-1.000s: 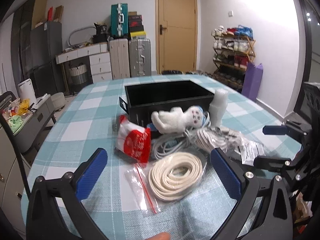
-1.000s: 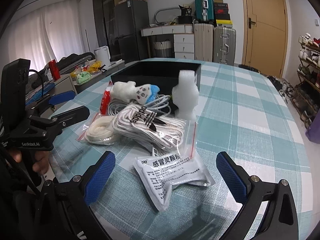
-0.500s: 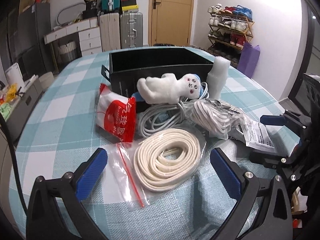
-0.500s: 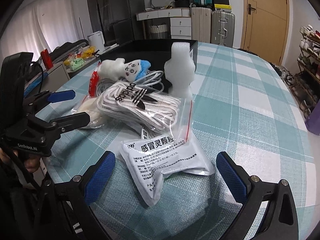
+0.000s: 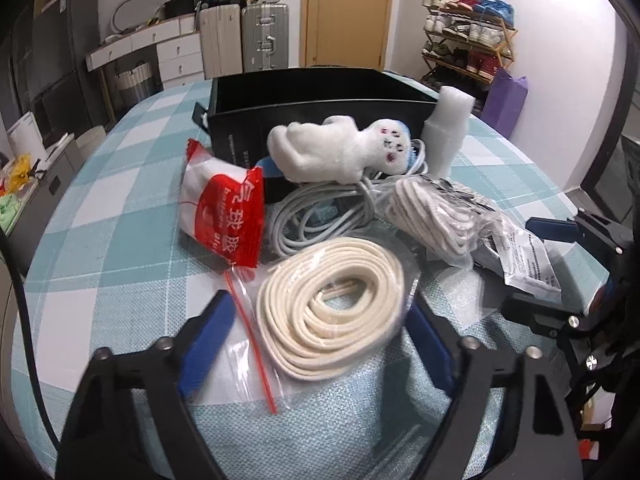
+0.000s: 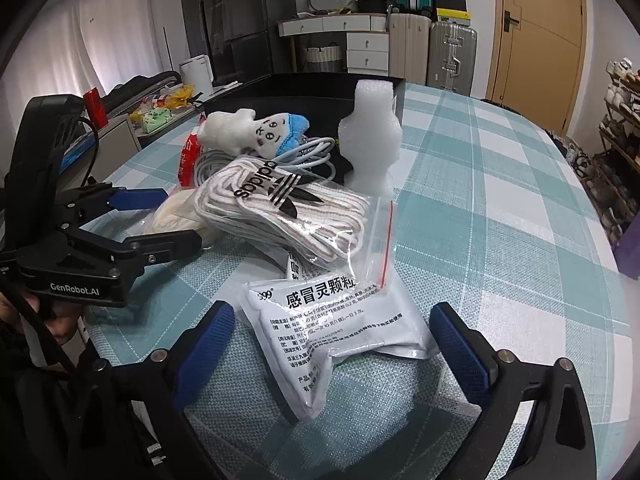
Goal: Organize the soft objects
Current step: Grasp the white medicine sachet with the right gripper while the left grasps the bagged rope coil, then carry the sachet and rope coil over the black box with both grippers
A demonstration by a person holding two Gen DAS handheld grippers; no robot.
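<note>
Cream rope coil [image 5: 328,308] in its bag lies between the closing left tongs [image 5: 320,332], untouched.

Bare tablecloth [image 6: 500,220] right (clutter [image 6: 280,200] left)

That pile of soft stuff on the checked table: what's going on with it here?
A person holds a gripper in each hand over the pile. The left gripper is closing around the bagged cream cord coil, its pads not yet pressing. The right gripper is closing too, straddling the white medicine sachet without gripping it. The plush toy and the other items lie beside the black box, not in it.
</note>
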